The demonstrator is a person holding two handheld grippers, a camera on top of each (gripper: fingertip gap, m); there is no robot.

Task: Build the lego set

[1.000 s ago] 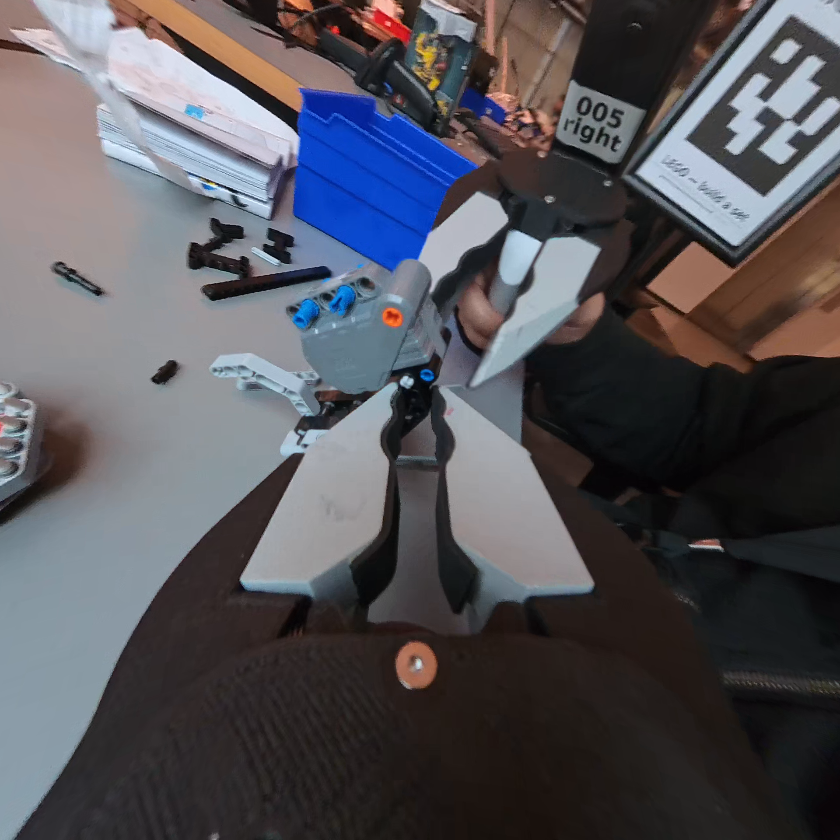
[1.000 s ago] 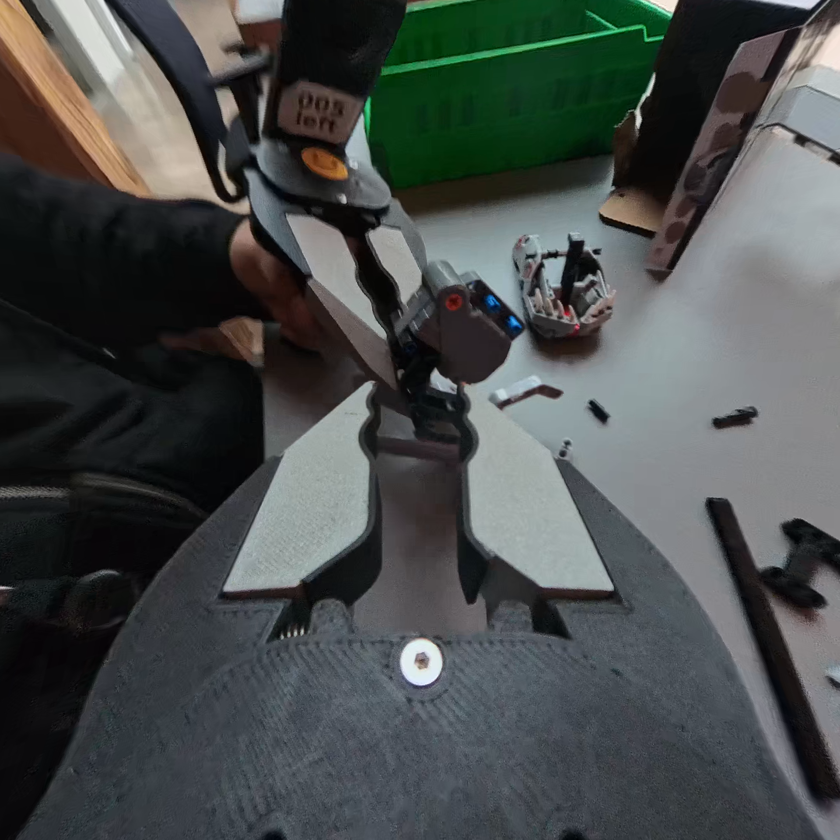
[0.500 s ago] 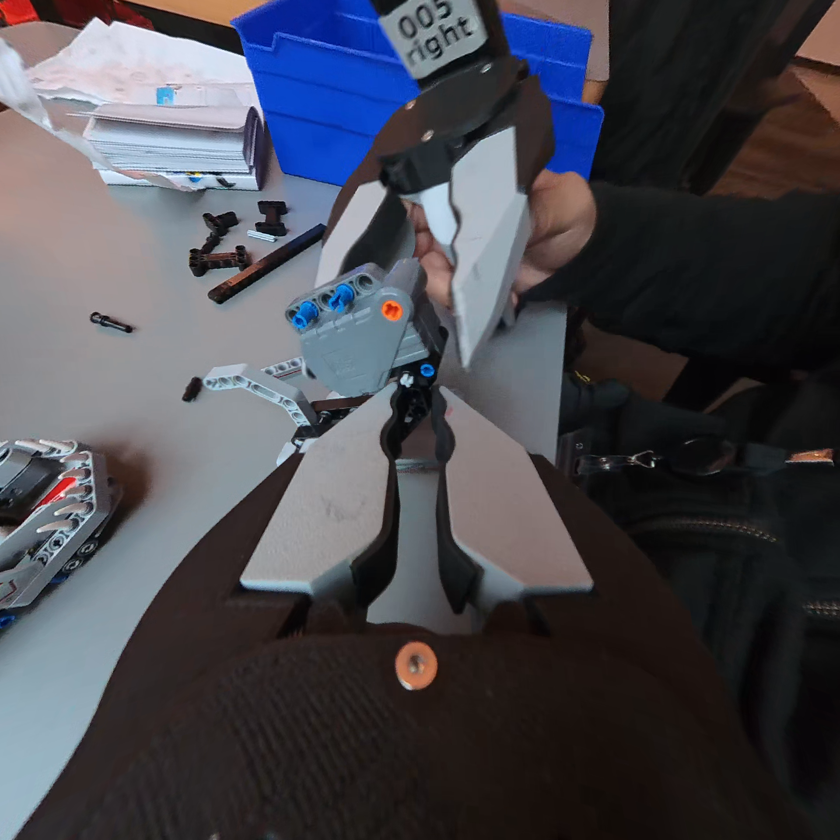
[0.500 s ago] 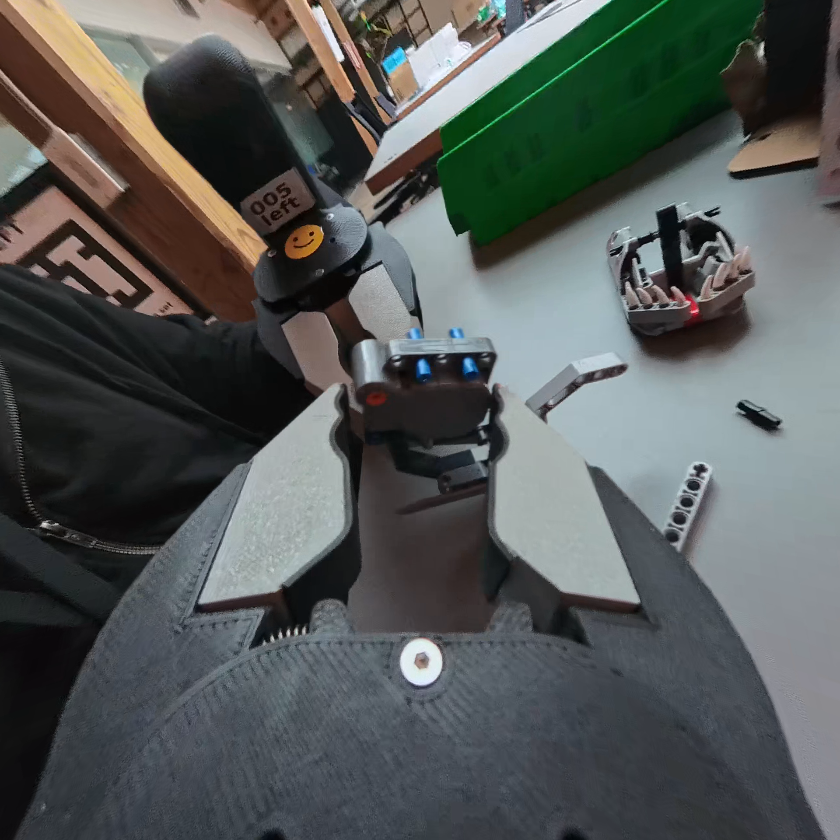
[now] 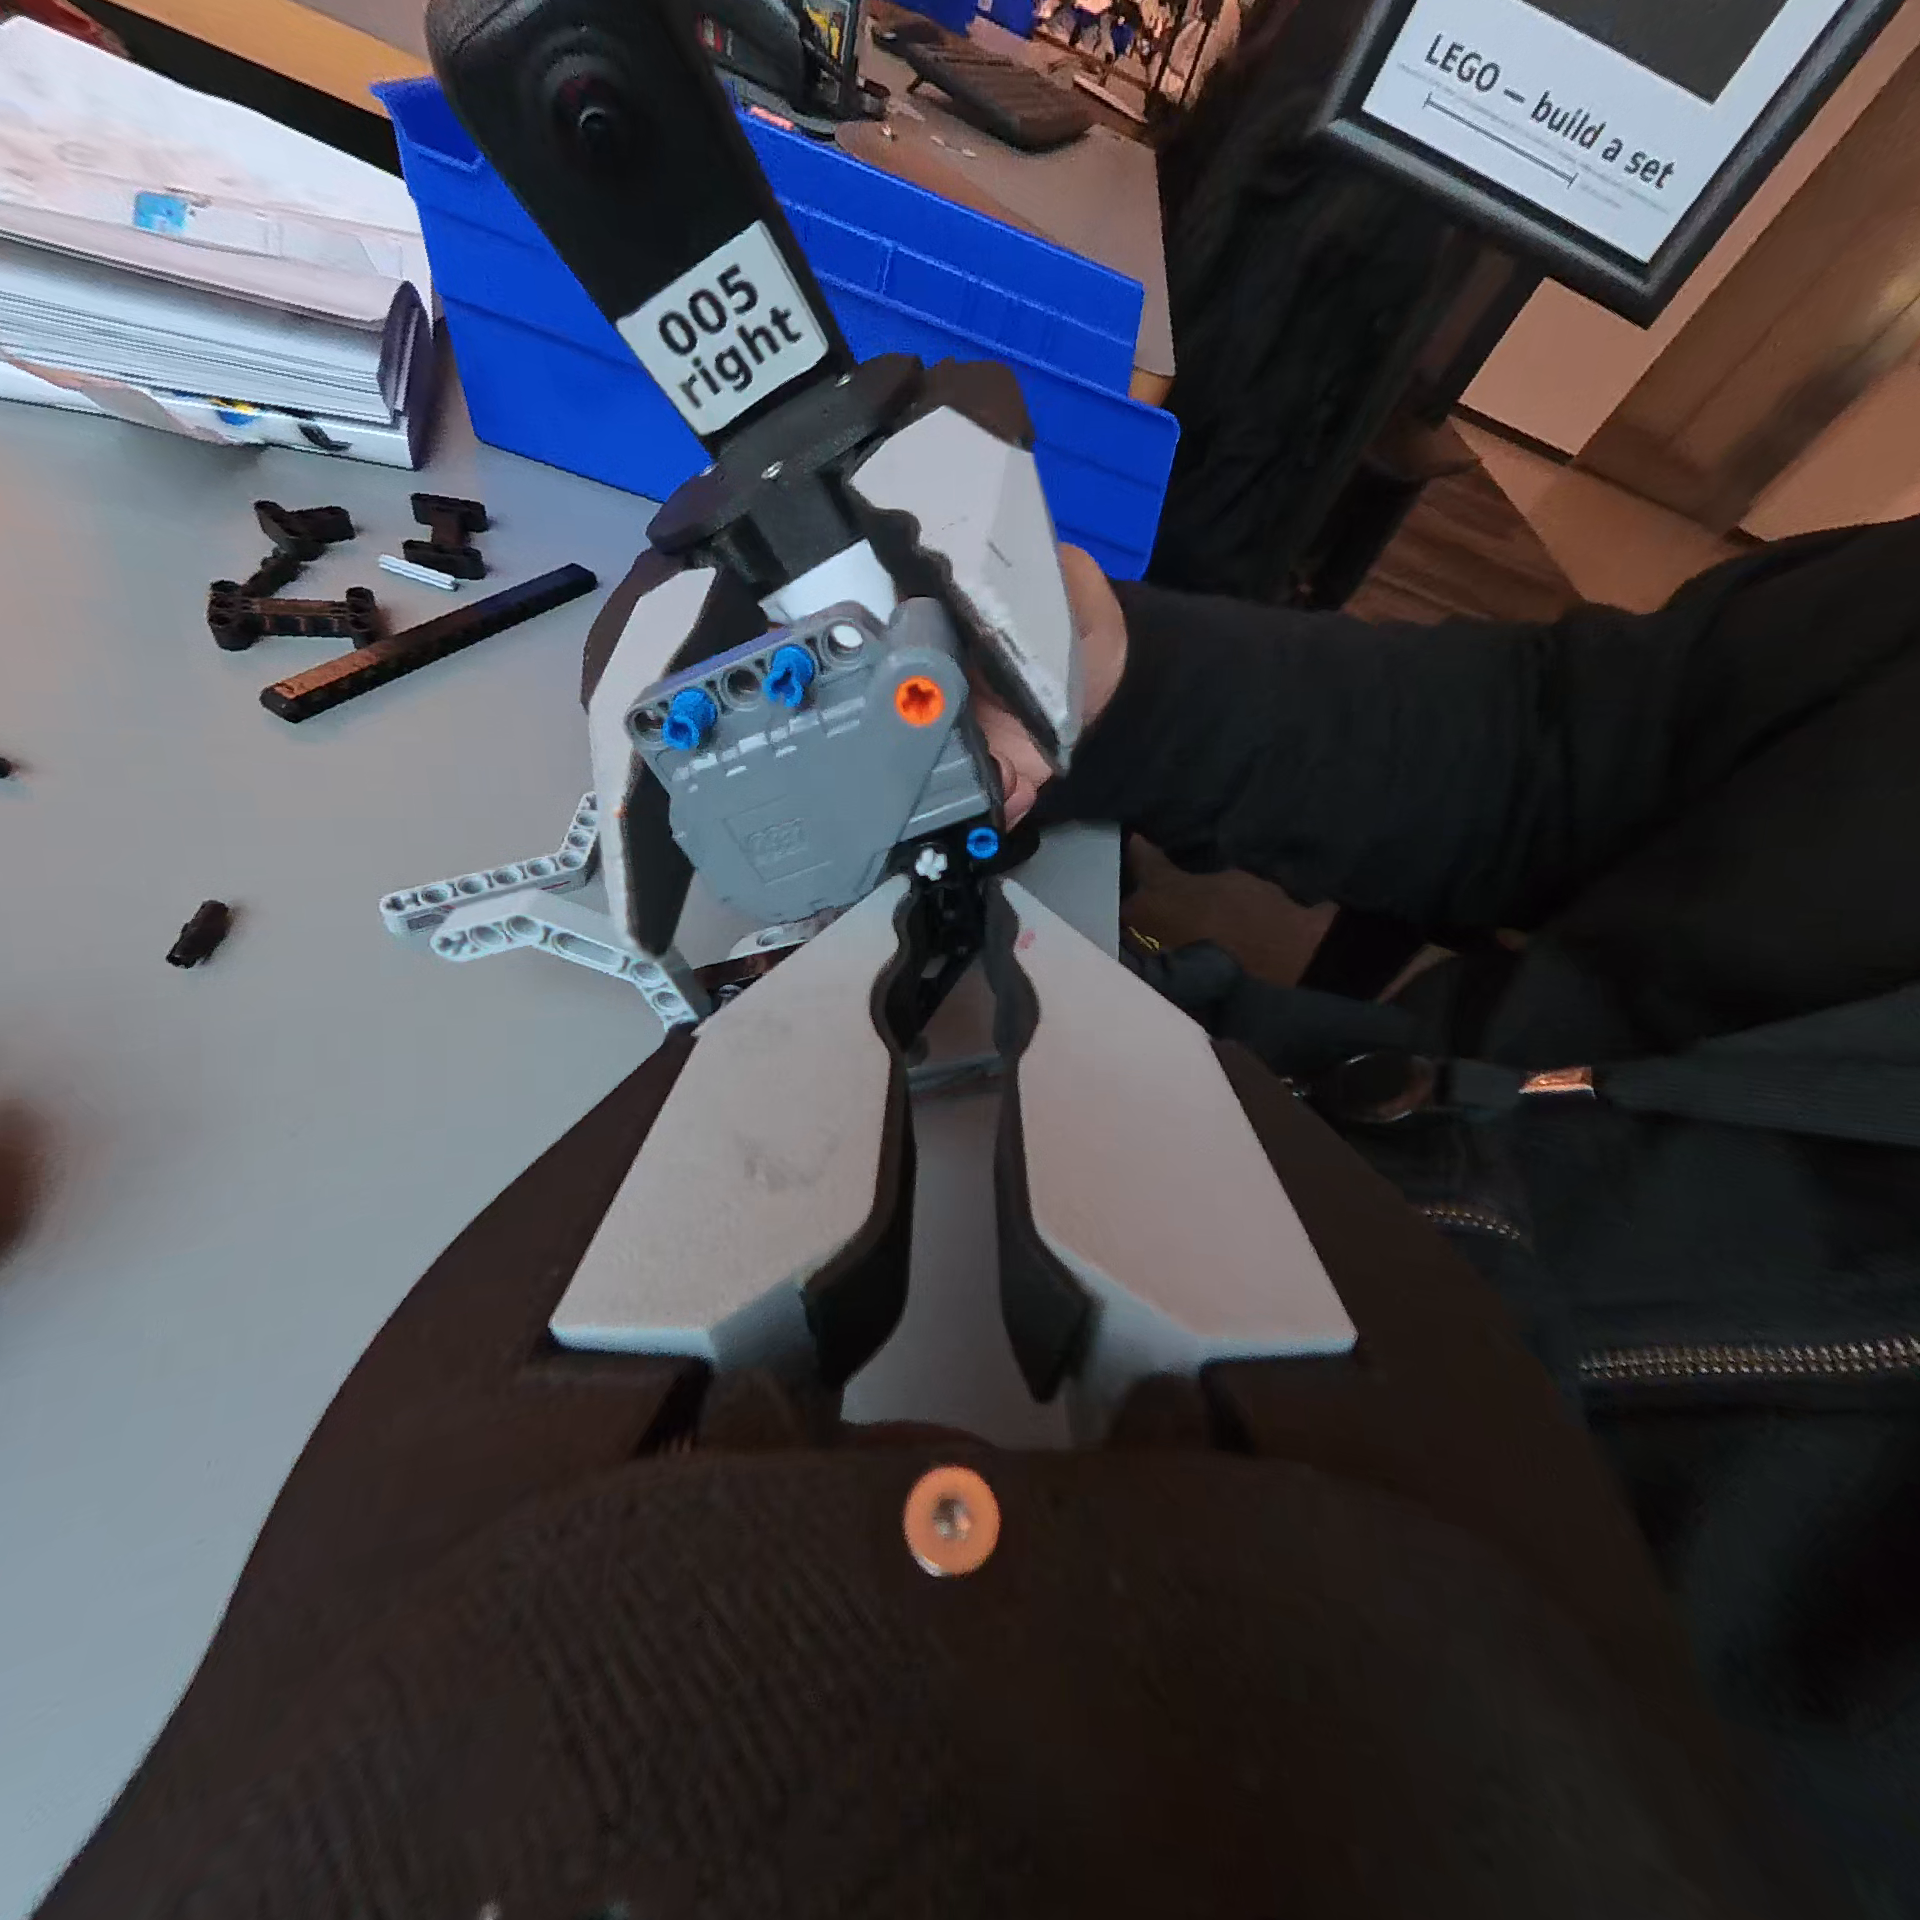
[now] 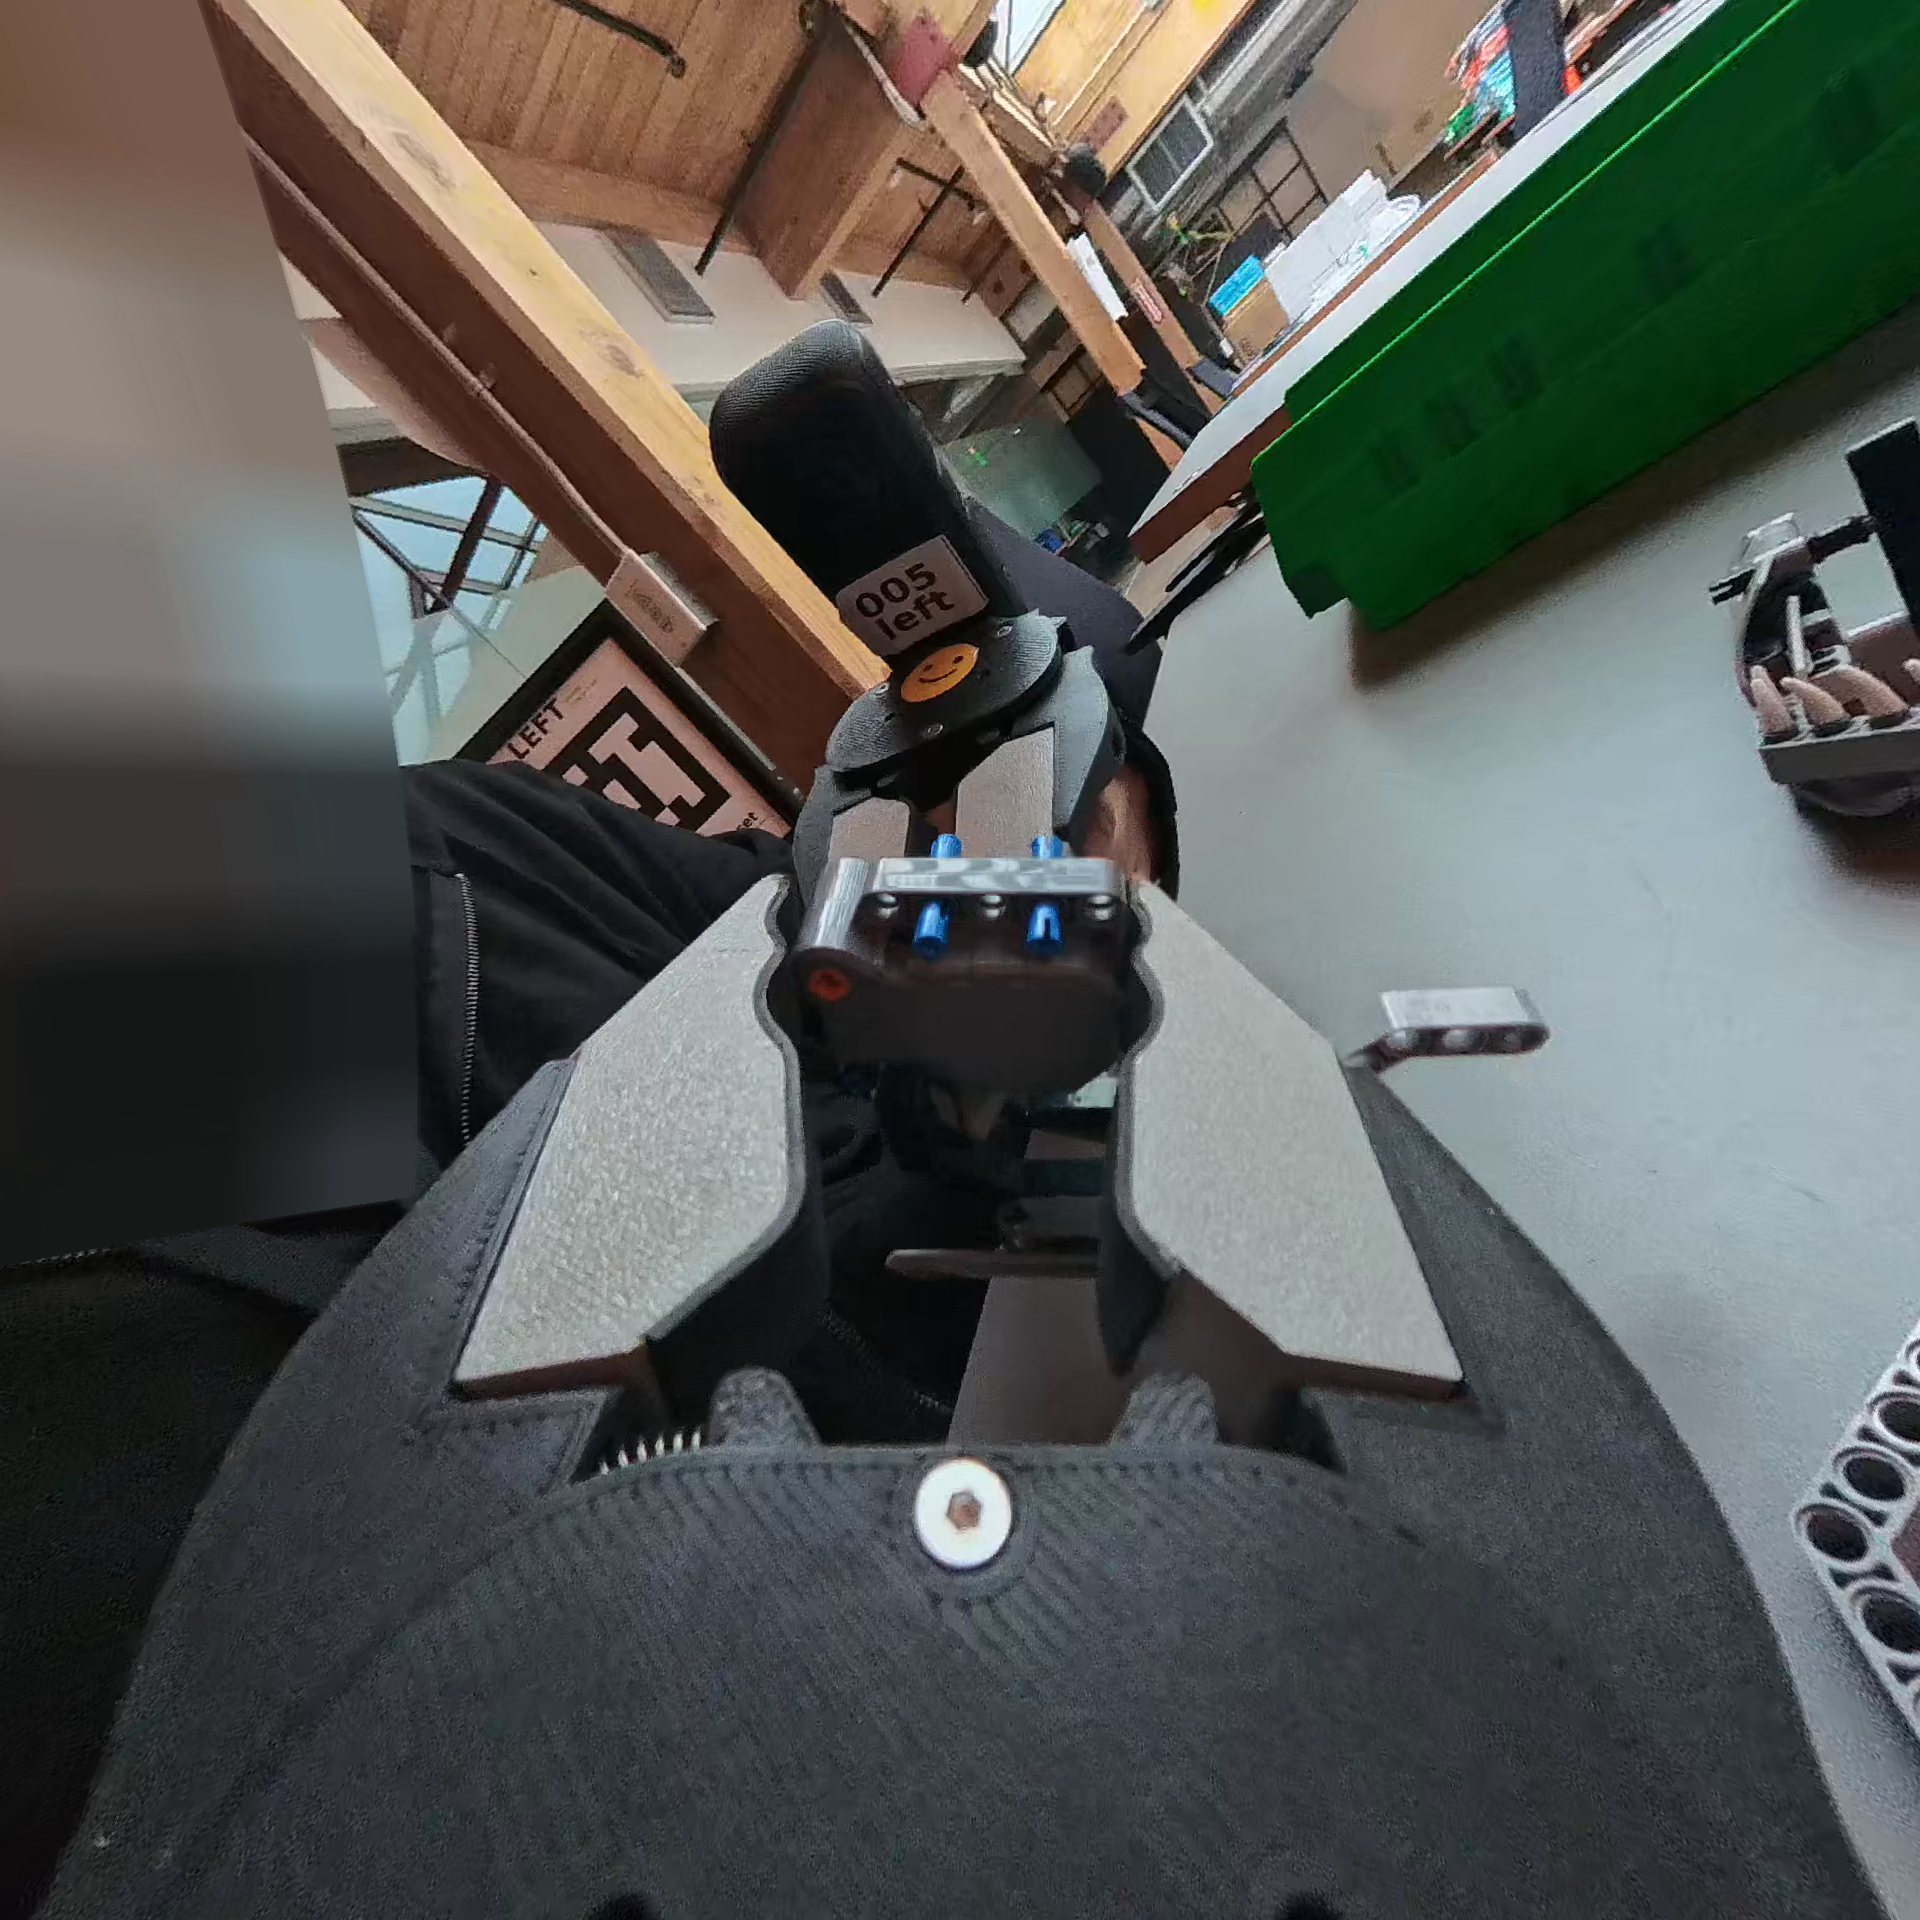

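A grey lego motor block [image 5: 790,800] with blue pins and an orange hub is held in the air between both grippers. My left gripper [image 5: 940,914] is shut on the black lego piece [image 5: 935,935] fixed under the block. My right gripper [image 6: 956,935] comes from the opposite side, and its fingers [image 6: 675,1132] press on both sides of the block [image 6: 966,997]. In the left wrist view the right gripper [image 5: 831,821] reaches down over the block. In the right wrist view the left gripper [image 6: 951,821] shows behind the block.
On the grey table [image 5: 260,1091] lie light grey angled beams [image 5: 520,914], a long black beam [image 5: 426,644], small black parts [image 5: 291,603] and a pin [image 5: 197,930]. A blue bin [image 5: 935,301] and paper stack [image 5: 187,312] stand behind. A green bin [image 6: 1610,343], a toothed model [image 6: 1829,707] and a grey beam [image 6: 1455,1023] show right. The grippers' ends are close to 5 cm from one another.
My right gripper let go of the black piece under the block, opened, swung around and closed its fingers on the block's sides. My left gripper kept its hold.
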